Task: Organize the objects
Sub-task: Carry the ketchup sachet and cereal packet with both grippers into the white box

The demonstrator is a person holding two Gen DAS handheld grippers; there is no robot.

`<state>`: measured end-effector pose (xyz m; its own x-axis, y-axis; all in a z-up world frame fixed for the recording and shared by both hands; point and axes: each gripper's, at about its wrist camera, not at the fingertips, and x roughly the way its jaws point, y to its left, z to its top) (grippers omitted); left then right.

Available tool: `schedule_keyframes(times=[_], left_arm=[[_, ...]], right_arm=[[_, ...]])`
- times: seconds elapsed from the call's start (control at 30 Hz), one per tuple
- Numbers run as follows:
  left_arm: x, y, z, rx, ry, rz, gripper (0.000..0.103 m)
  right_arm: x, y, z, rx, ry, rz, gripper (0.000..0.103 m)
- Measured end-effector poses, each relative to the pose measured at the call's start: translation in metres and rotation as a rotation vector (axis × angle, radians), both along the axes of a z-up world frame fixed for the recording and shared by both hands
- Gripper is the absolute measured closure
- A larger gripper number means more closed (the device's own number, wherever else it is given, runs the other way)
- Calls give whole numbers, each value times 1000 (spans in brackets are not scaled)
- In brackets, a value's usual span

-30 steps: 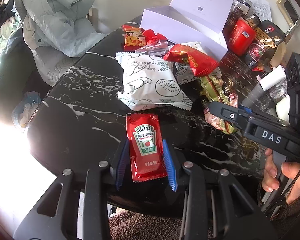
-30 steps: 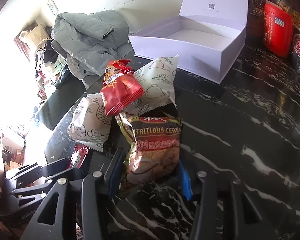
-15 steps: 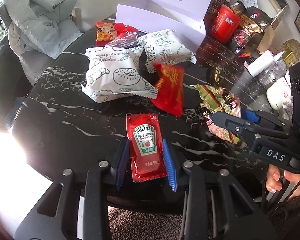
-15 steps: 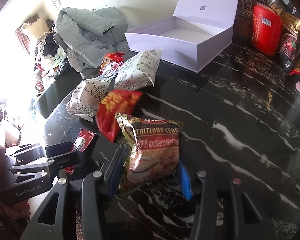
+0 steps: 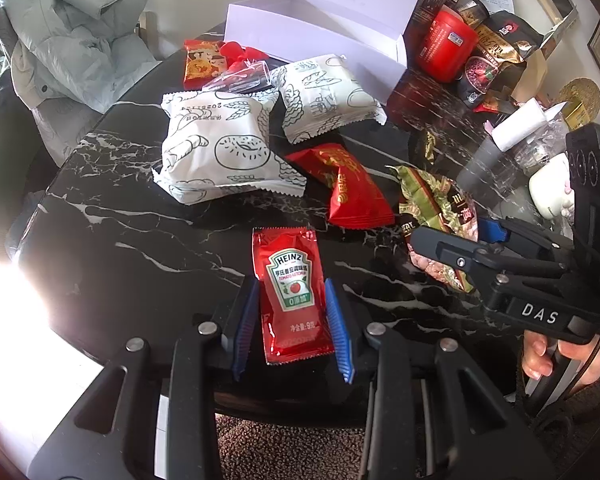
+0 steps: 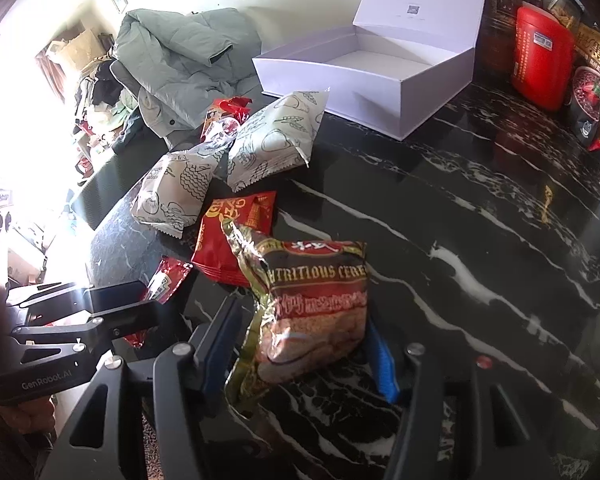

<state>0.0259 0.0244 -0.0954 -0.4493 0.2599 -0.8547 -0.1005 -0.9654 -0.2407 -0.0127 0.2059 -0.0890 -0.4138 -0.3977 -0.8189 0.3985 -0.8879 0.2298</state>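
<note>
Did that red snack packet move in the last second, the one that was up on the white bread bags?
Yes. The red snack packet slid off the white bread packets toward the camera onto the black marble table, away from the white box.

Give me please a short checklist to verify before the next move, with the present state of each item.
1. Left gripper grips the ketchup sachet: ok, shut on its sides.
2. Right gripper holds the cereal packet: not ok, its jaws are opening, and the packet is between them.
3. White box open and empty: ok, lid up, nothing seen inside.
4. Way to the box over the black marble table: ok on the right-hand side in the right wrist view; the two white bread packets lie on the other side.
5. Red snack packet clear of both grippers: ok, it lies alone.
</note>
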Motion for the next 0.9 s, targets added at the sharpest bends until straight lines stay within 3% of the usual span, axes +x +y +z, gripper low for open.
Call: schedule_keyframes(times=[0.2, 0.9], left_arm=[[-1, 2, 2, 0, 3, -6, 71], [-3, 27, 42, -25, 100, -73, 71]], right_arm=[[2, 2, 4, -6, 26, 9, 58], [18, 22, 50, -22, 136, 10, 60]])
